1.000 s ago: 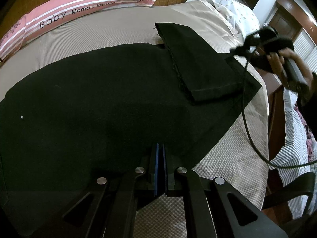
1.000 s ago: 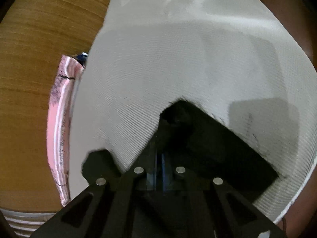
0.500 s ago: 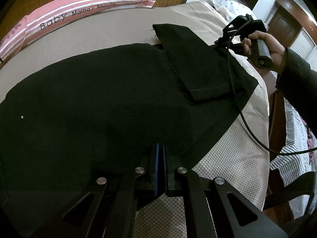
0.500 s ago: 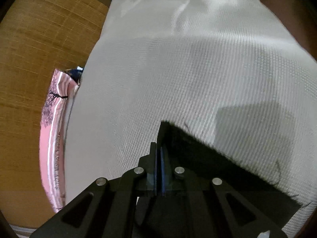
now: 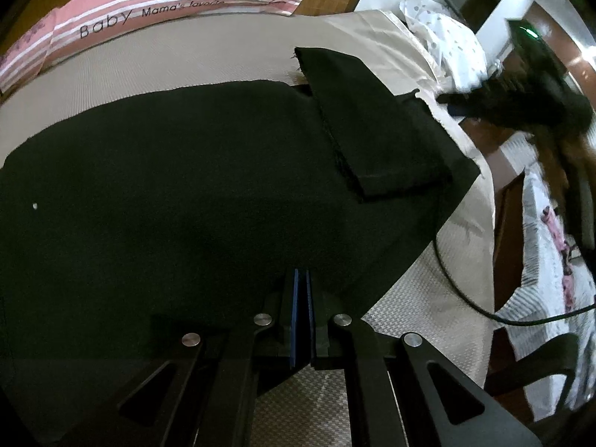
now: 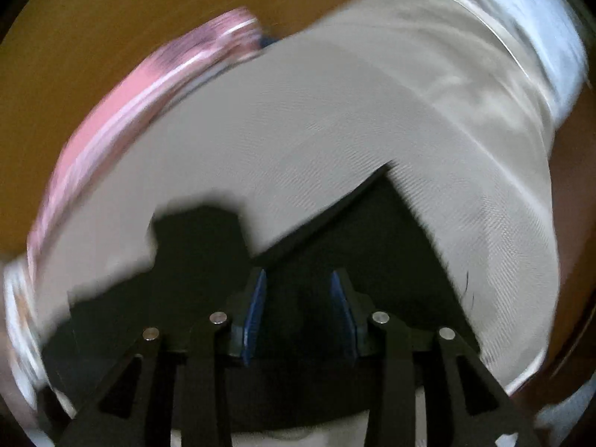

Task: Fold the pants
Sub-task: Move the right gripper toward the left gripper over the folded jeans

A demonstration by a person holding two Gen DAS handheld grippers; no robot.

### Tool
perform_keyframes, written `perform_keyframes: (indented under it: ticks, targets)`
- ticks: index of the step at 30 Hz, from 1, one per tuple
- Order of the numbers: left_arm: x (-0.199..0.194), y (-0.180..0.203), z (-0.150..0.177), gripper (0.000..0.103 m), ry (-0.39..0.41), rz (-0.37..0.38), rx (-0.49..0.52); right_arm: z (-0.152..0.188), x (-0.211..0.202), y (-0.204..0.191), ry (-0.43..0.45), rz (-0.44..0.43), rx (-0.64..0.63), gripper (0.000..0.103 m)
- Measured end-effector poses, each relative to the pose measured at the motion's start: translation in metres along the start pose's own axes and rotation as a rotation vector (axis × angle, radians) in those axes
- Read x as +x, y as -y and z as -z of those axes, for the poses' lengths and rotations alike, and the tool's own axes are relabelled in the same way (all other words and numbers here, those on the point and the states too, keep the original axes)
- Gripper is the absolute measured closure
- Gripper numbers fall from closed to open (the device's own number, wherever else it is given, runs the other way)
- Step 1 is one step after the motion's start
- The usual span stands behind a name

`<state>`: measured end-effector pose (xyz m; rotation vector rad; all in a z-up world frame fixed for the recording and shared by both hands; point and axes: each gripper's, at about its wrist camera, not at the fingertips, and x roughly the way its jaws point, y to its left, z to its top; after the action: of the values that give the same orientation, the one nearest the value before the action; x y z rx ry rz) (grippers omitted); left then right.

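Black pants (image 5: 186,186) lie spread over the beige bed (image 5: 167,63). One leg (image 5: 372,130) is folded back on top of them at the far right. My left gripper (image 5: 301,275) is shut on the near edge of the pants. My right gripper (image 6: 298,287) is blurred with motion and its jaws are opening. Its blue pads (image 6: 255,309) stand apart above the dark cloth (image 6: 372,242) with nothing pressed between them. In the left wrist view the right gripper (image 5: 450,102) hangs past the bed's right edge, clear of the folded leg.
A pink striped pillow (image 5: 149,11) lies along the wooden headboard. A white dotted pillow (image 5: 447,44) sits at the far right corner. A black cable (image 5: 465,290) trails over the bed's right side. Striped bedding (image 5: 551,260) and a dark chair (image 5: 540,365) stand beyond that edge.
The right gripper let go of the folded leg, opened, rolled and drew up and away to the right. The leg stays lying on the pants. The left gripper has not moved.
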<state>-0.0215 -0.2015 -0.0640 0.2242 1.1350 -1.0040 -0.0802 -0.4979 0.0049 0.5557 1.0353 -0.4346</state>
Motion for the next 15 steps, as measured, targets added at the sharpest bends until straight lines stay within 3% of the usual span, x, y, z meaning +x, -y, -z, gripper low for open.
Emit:
perform_keyframes:
  ticks: [8,15]
  targets:
    - [-0.010,-0.002,0.008,0.098,-0.011,-0.002,-0.021,0.080,-0.008,-0.098,0.003,0.069,-0.502,0.070]
    - [-0.020,-0.004,0.024,0.098,-0.010,0.000,-0.036,0.116,0.020,-0.140,-0.026,0.127,-0.713,0.071]
